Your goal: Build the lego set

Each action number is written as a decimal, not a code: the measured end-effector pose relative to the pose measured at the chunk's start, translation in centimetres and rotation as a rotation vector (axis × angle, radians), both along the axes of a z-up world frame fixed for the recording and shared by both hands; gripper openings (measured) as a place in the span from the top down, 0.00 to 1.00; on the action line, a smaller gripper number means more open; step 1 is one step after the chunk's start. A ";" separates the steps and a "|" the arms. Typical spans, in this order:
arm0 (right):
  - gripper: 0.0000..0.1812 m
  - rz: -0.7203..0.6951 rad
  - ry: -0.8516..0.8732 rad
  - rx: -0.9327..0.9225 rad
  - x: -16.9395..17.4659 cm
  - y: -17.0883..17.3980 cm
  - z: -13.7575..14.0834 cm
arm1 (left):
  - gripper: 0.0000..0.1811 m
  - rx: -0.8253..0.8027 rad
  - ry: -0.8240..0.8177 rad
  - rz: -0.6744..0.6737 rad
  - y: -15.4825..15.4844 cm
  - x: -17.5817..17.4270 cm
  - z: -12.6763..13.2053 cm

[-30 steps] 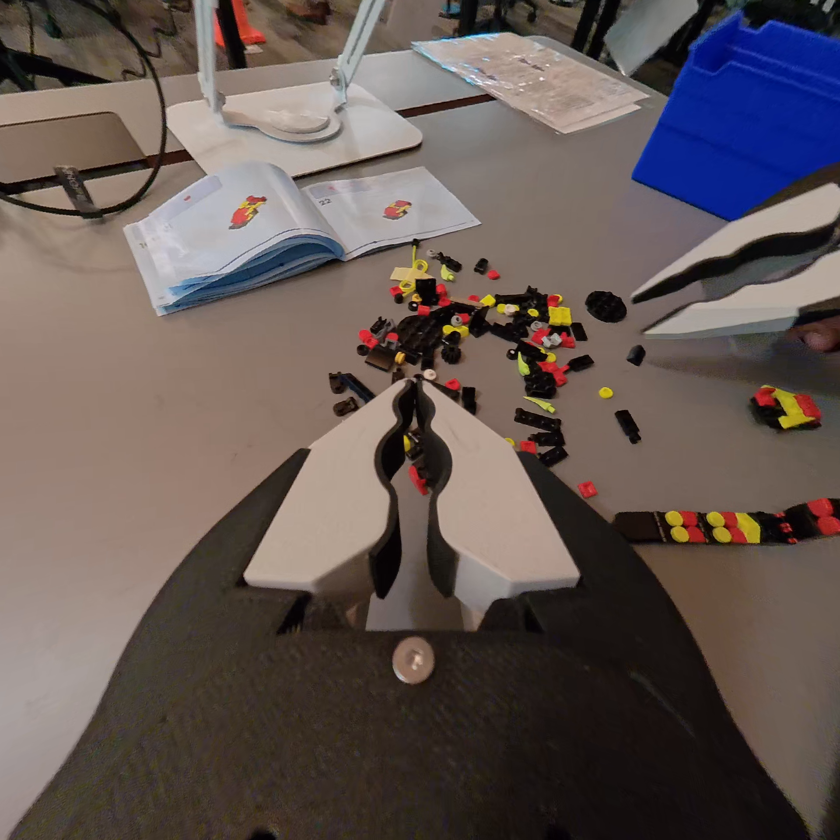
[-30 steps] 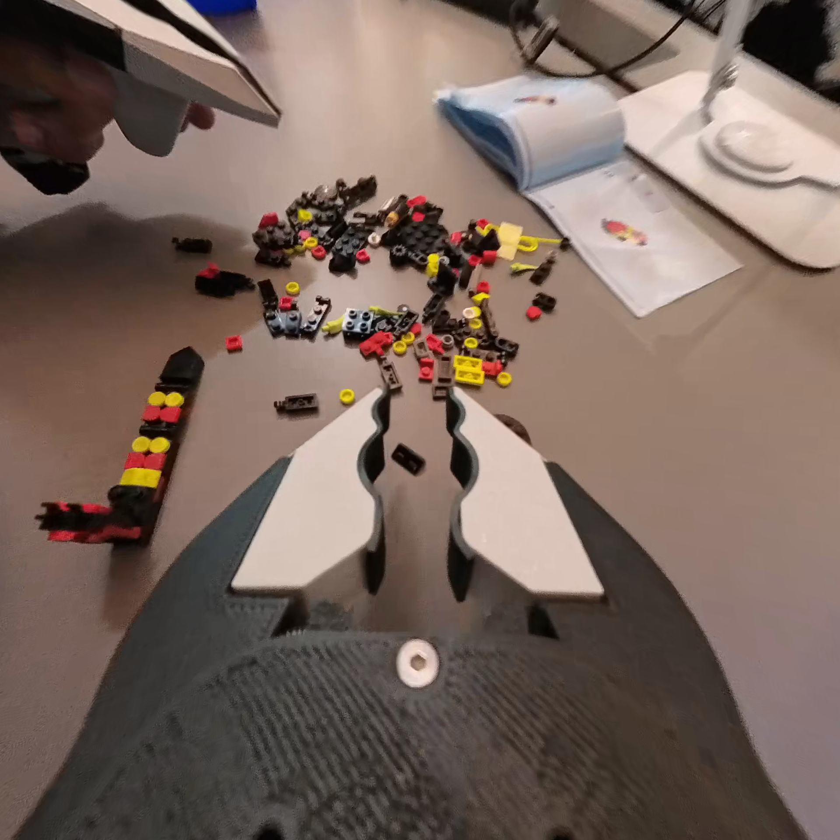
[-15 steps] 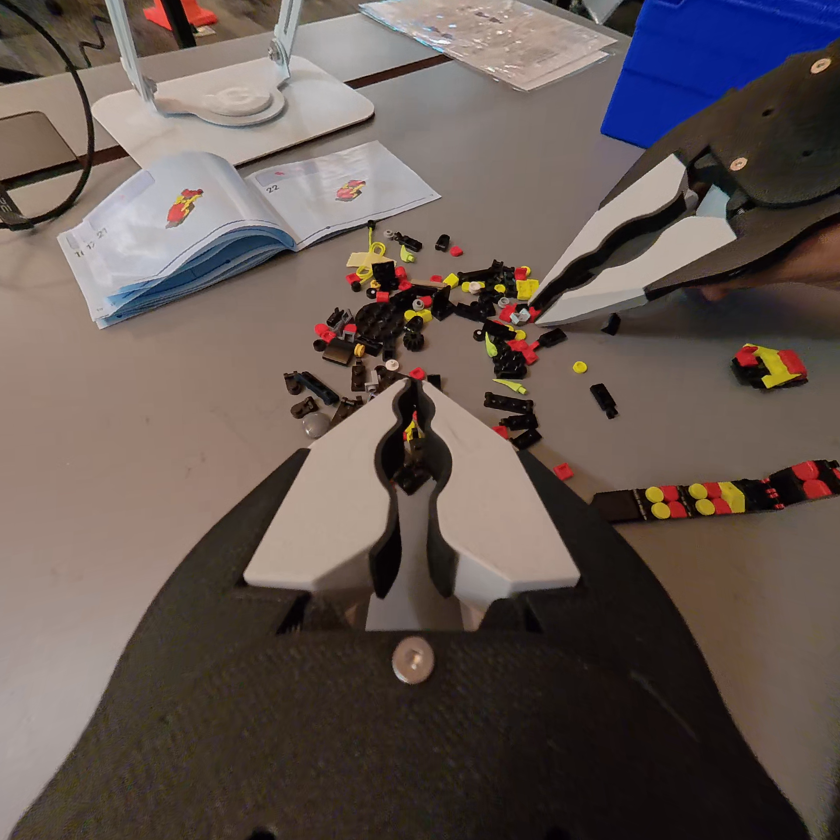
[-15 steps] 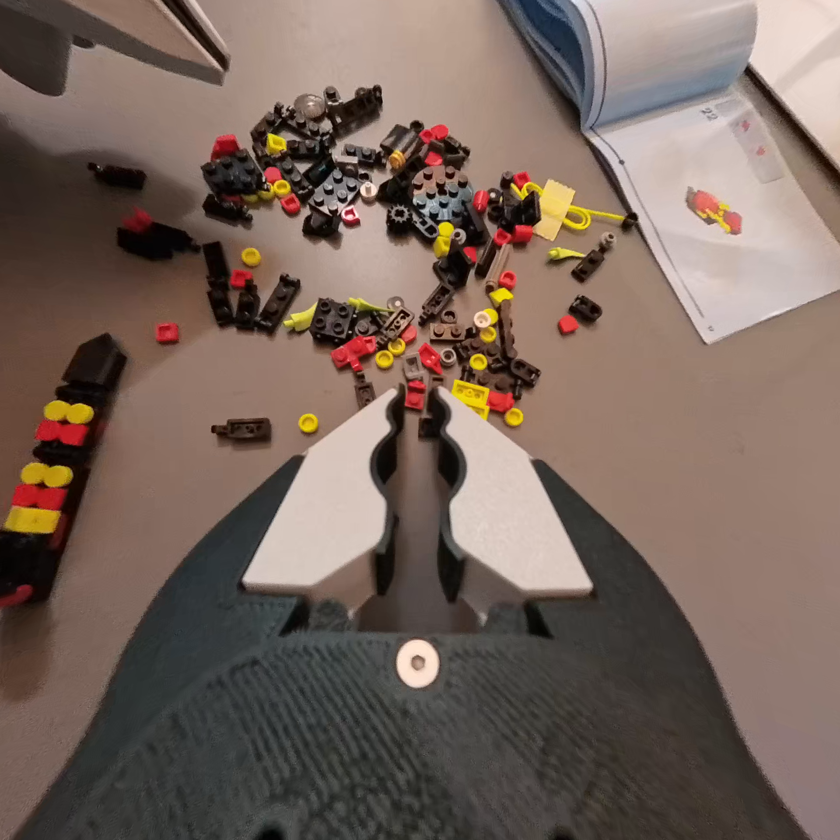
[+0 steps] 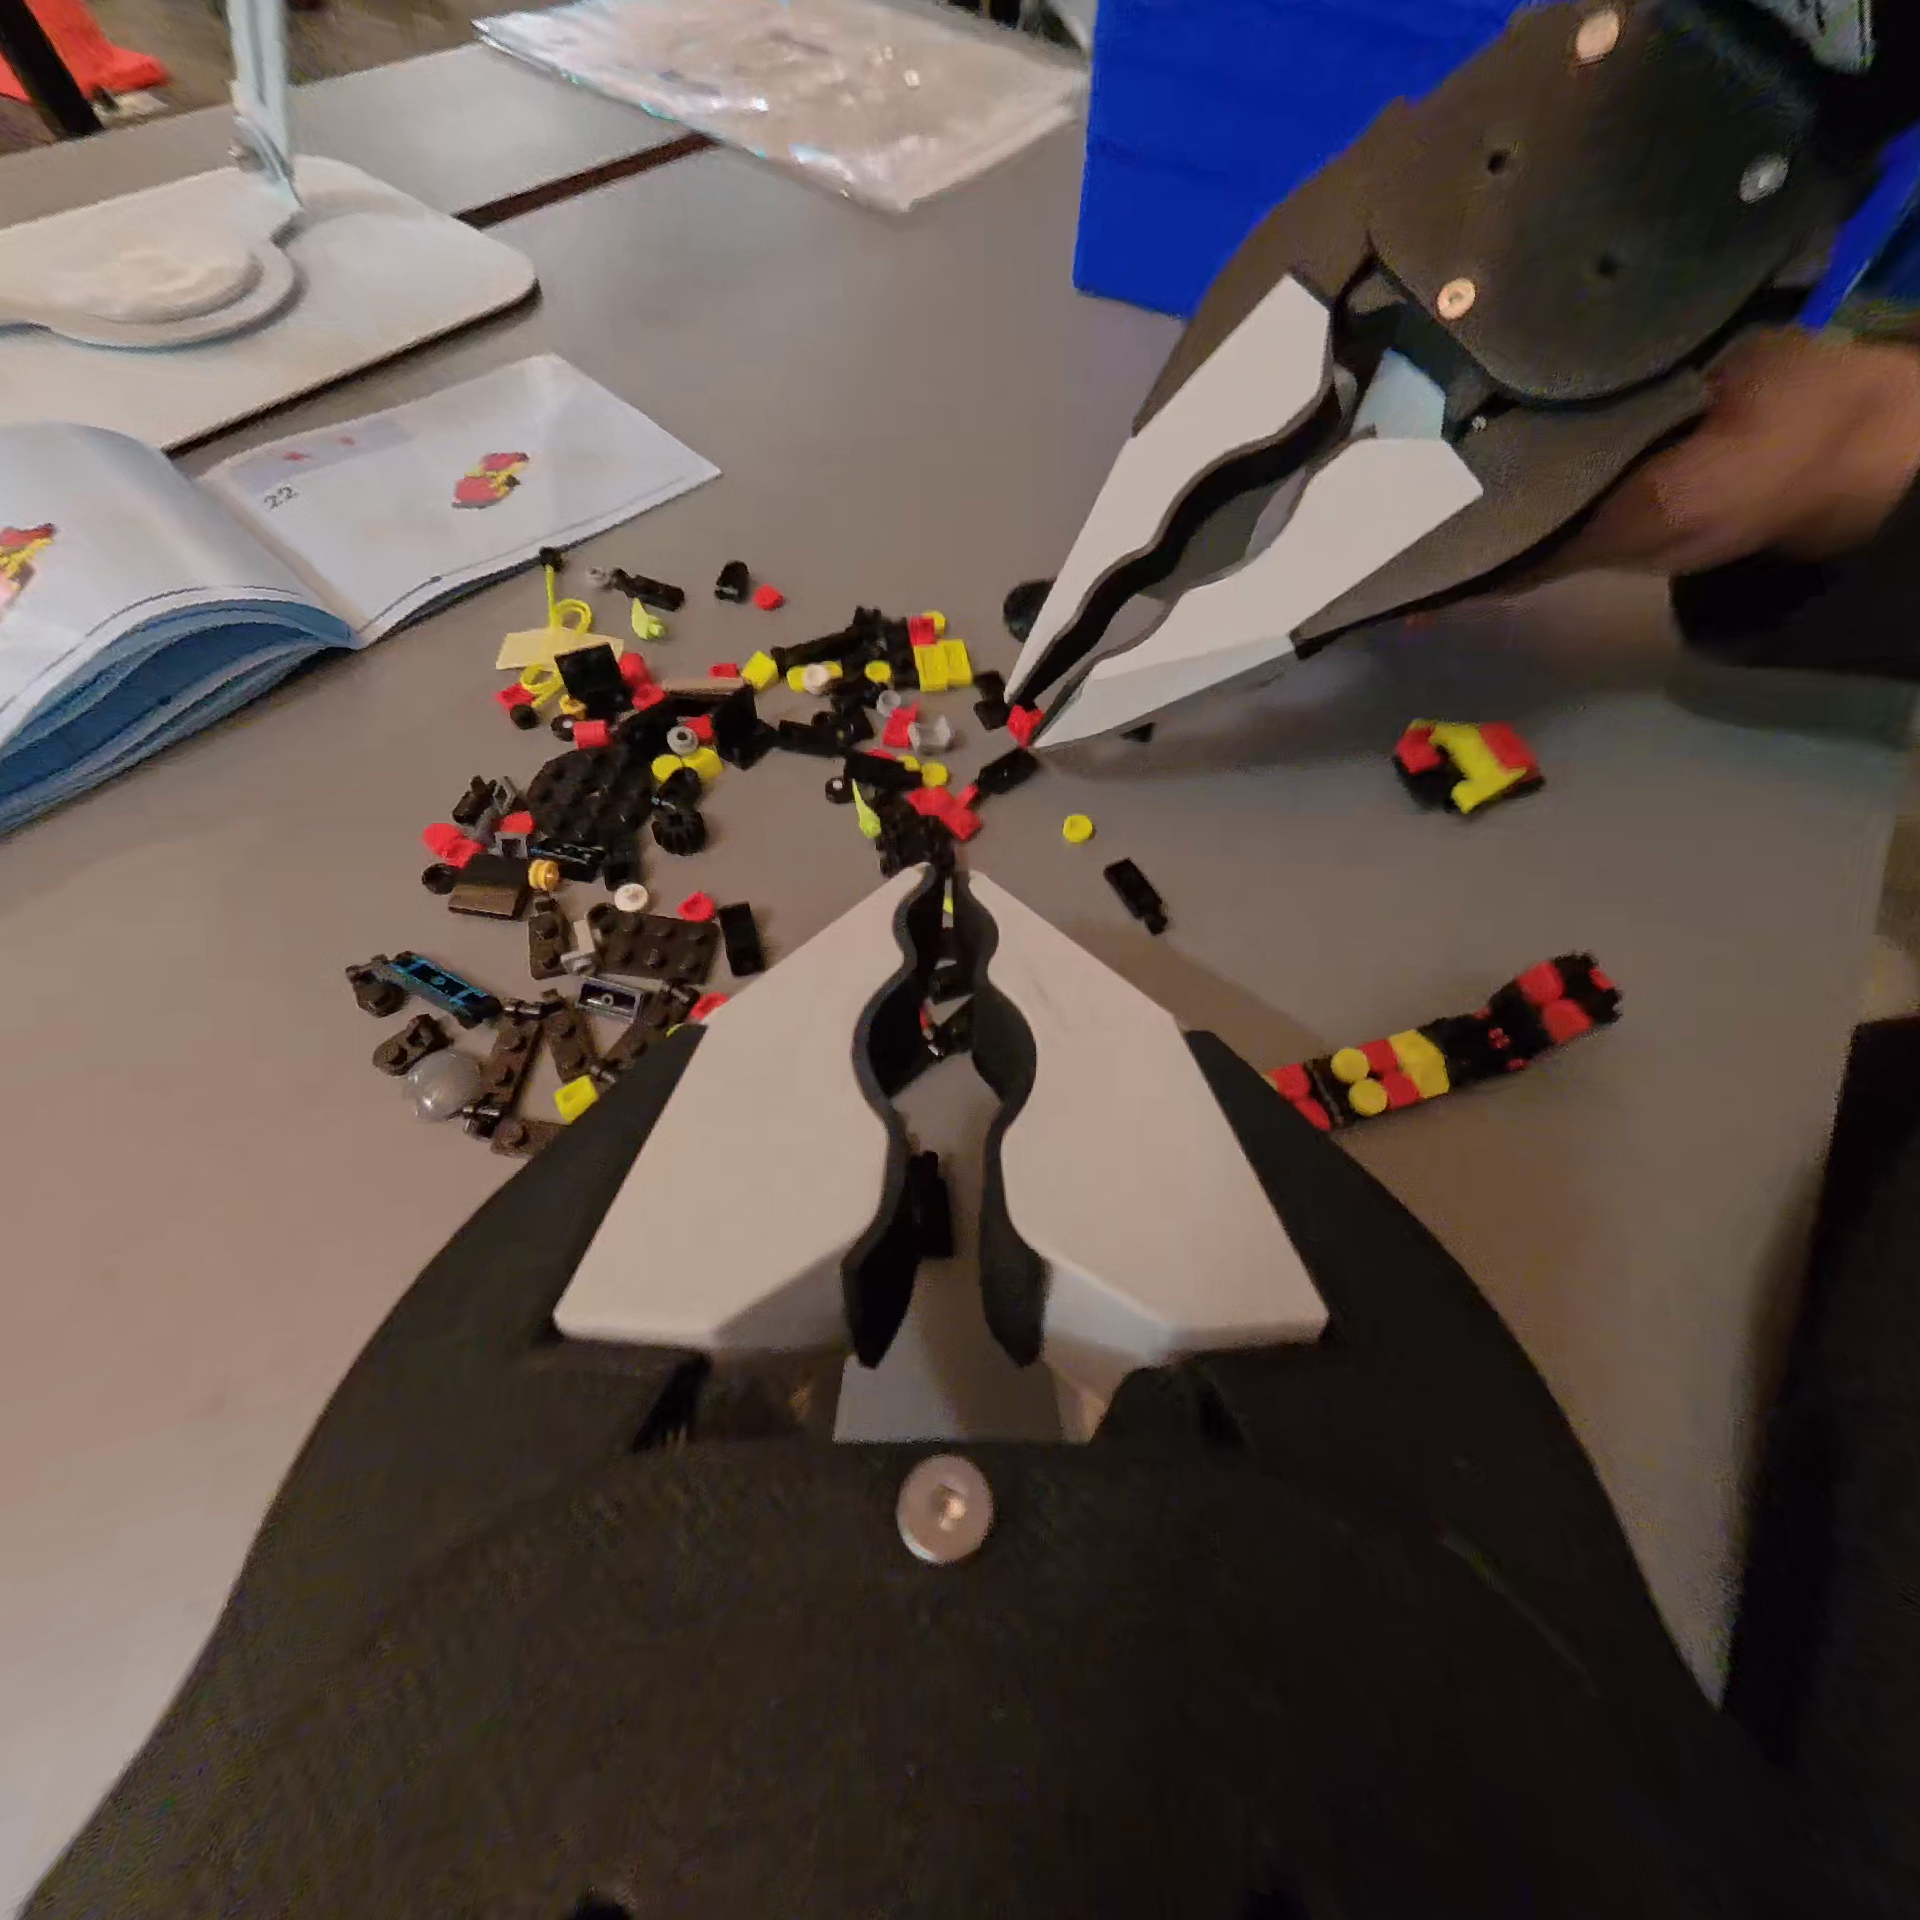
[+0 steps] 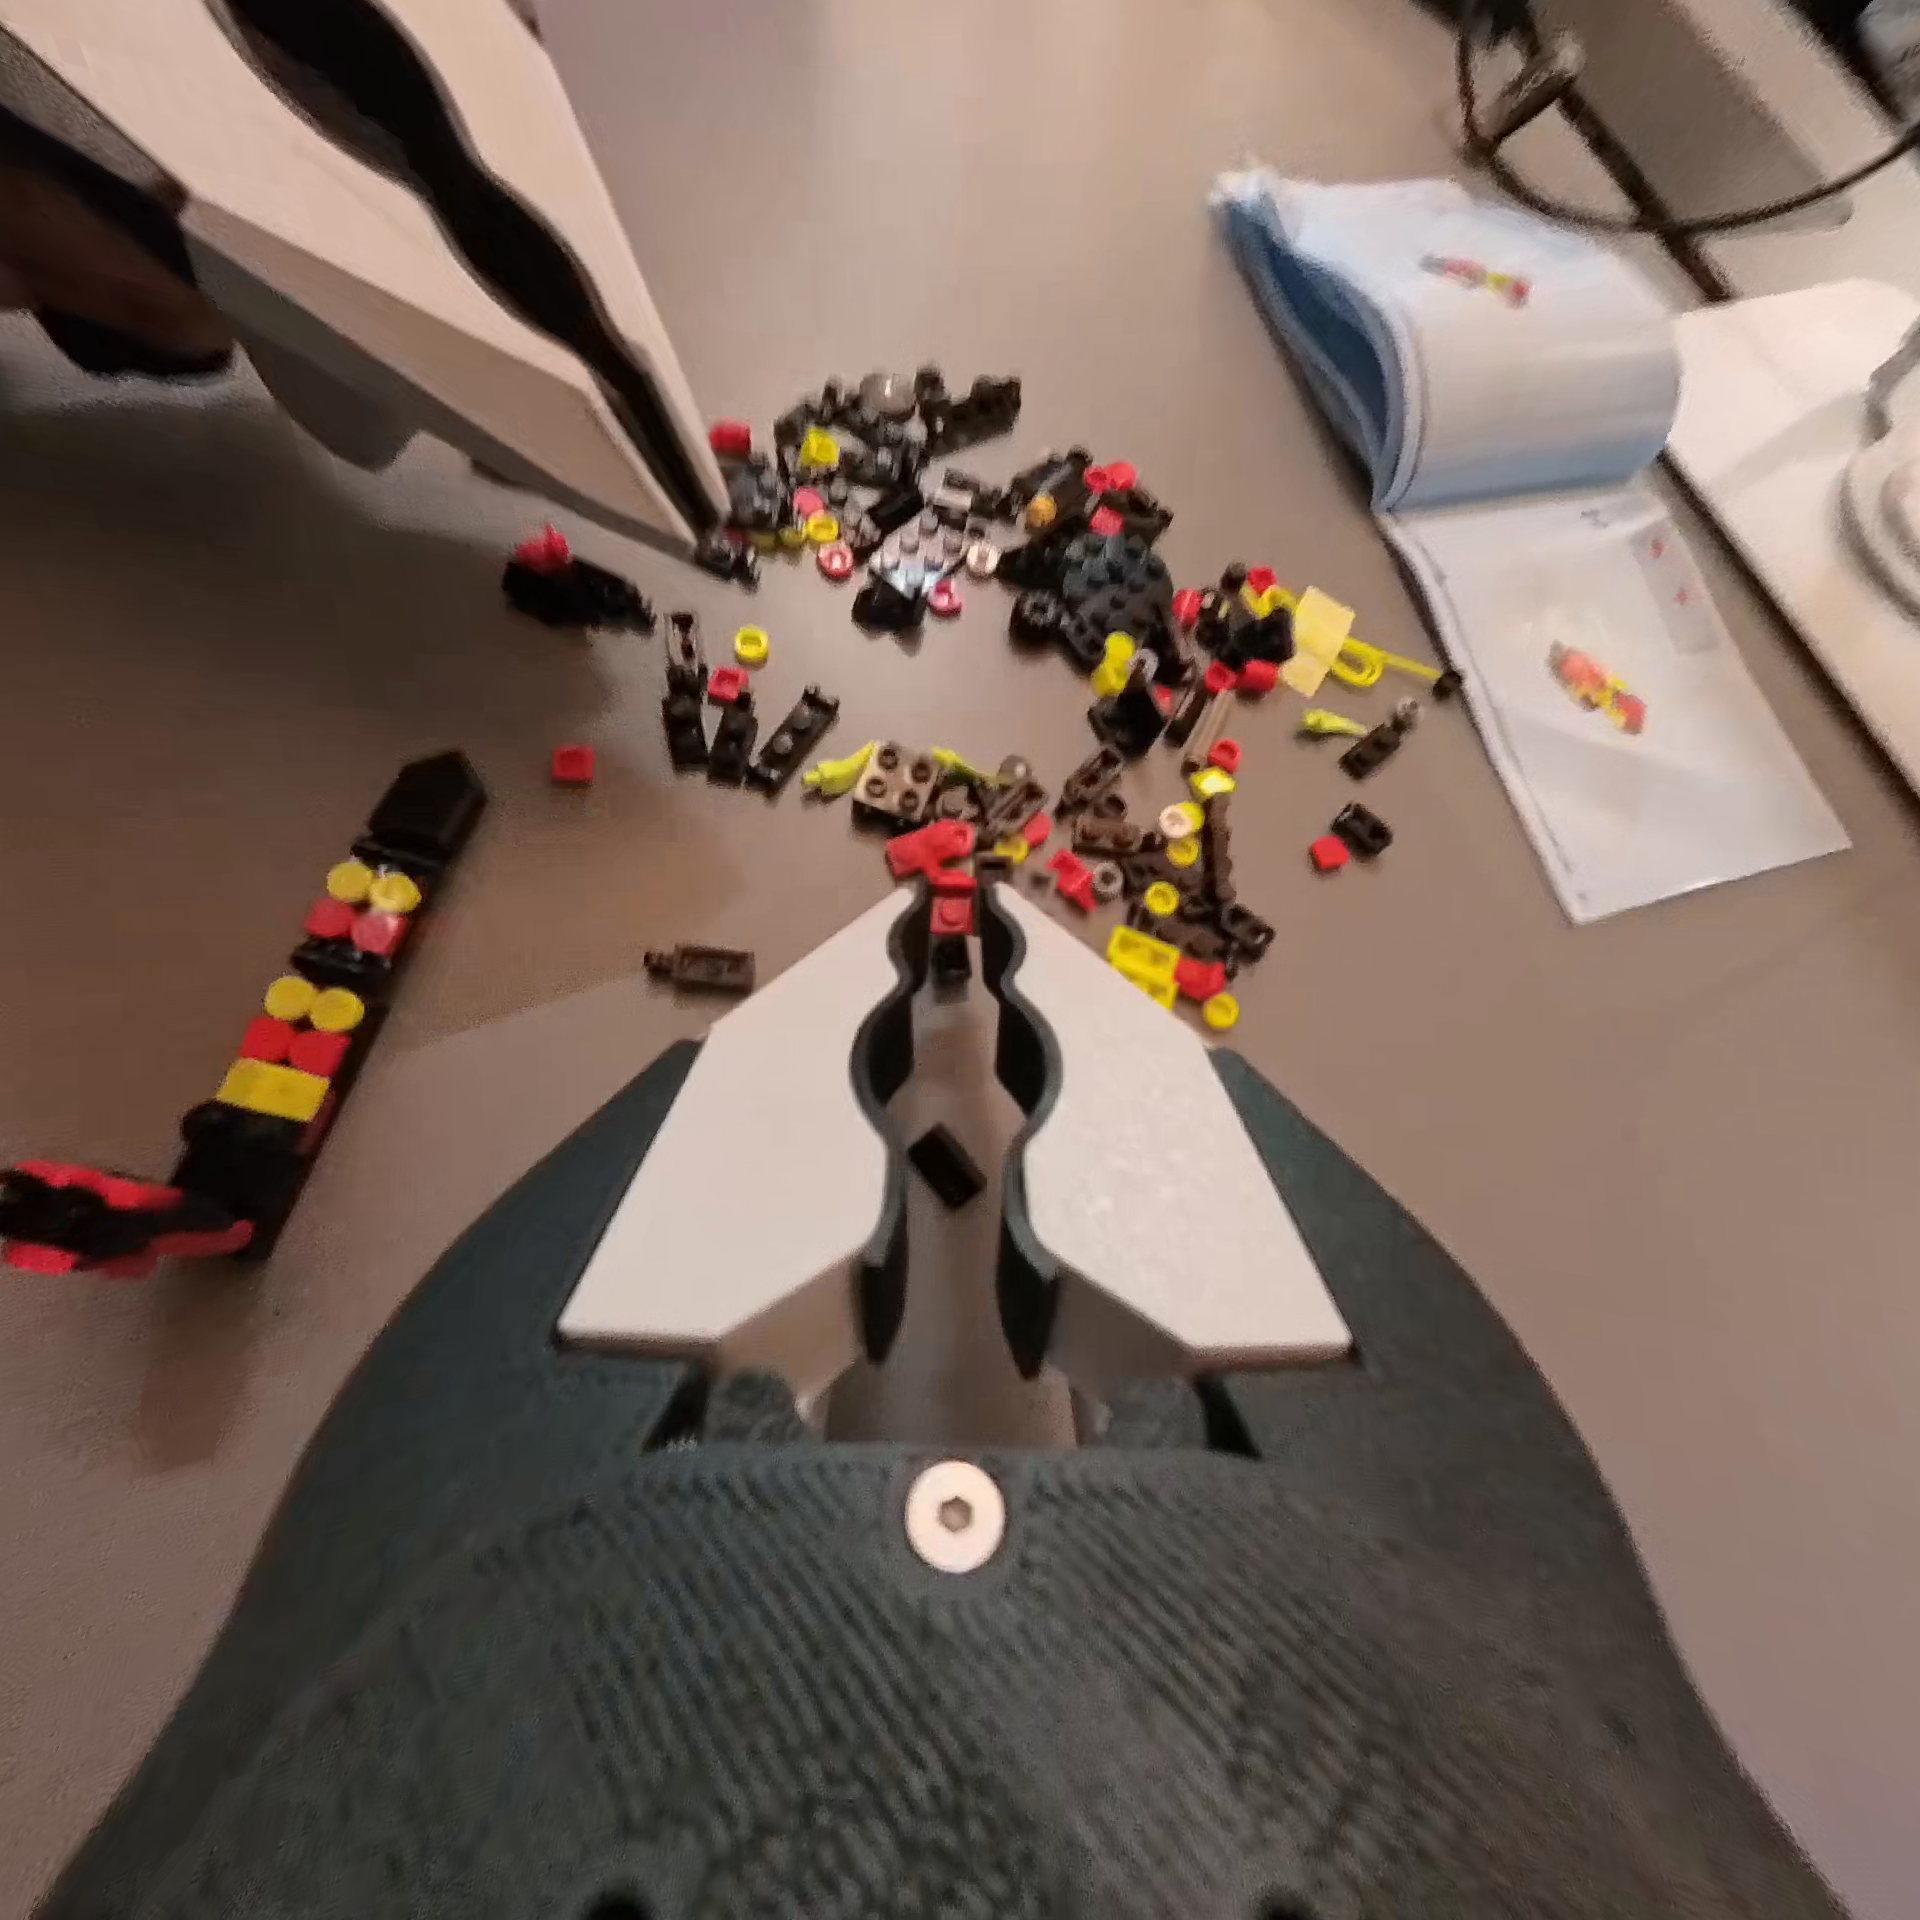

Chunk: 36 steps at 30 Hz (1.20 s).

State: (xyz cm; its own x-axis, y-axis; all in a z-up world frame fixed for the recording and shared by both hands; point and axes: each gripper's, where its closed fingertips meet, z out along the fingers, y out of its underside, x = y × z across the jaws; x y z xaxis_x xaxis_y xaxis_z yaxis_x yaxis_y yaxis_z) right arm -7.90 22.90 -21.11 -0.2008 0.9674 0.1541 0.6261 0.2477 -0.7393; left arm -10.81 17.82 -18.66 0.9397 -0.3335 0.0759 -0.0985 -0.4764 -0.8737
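Here the right gripper (image 6: 948, 902) pinches a small red brick (image 6: 952, 912) at its tips, at the near edge of the loose brick pile (image 5: 727, 769) on the grey table (image 5: 208, 1195). The left gripper (image 5: 940, 894), nearly closed (what it grips, if anything, is unclear), sits over the pile. A long black-red-yellow strip (image 5: 1455, 1044) lies alongside, and an instruction booklet (image 5: 208, 561) lies open, its printing left unread.

Bare grey table (image 5: 1039, 395) lies open on the near side of the scattered loose bricks (image 5: 727, 790), while the open booklet (image 5: 312, 540), blue bin (image 5: 1195, 156), long built strip (image 5: 1444, 1049) and, it seems, a small red-yellow block (image 5: 1470, 764) hem the pile.
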 end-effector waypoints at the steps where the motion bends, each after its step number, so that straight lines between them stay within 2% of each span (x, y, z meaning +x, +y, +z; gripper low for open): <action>1: 0.96 -0.003 -0.031 0.002 0.2 0.0 -0.7 | 1.00 -0.009 0.038 -0.009 -0.1 0.1 -0.4; 3: 0.96 0.010 -0.085 -0.016 0.6 -0.5 -1.7 | 1.00 -0.025 0.082 -0.025 -0.2 0.4 -1.0; 6: 0.96 0.042 -0.105 -0.049 1.6 -1.5 -1.4 | 1.00 -0.029 0.056 -0.039 -0.3 0.9 -0.8; 11: 0.95 0.002 -0.145 -0.039 3.3 -0.7 -1.8 | 1.00 -0.032 0.012 -0.035 -0.3 0.9 -0.6; 13: 0.88 -0.003 -0.153 -0.055 3.8 -0.7 -2.0 | 1.00 -0.040 0.008 -0.031 -0.3 0.8 -0.8; 15: 0.86 -0.015 -0.149 -0.059 4.3 -0.7 -1.7 | 1.00 -0.042 0.006 -0.027 -0.3 0.8 -0.8; 20: 0.92 -0.049 -0.124 -0.102 4.8 -0.7 -1.2 | 1.00 -0.053 0.001 -0.028 -0.2 0.8 -1.0; 31: 0.92 -0.089 -0.174 -0.211 3.9 -1.7 -2.3 | 1.00 -0.066 0.000 -0.034 -0.3 1.0 -1.3; 36: 0.96 -0.062 -0.176 -0.156 3.3 -2.0 -2.4 | 1.00 -0.068 -0.006 -0.047 -0.4 1.3 -1.4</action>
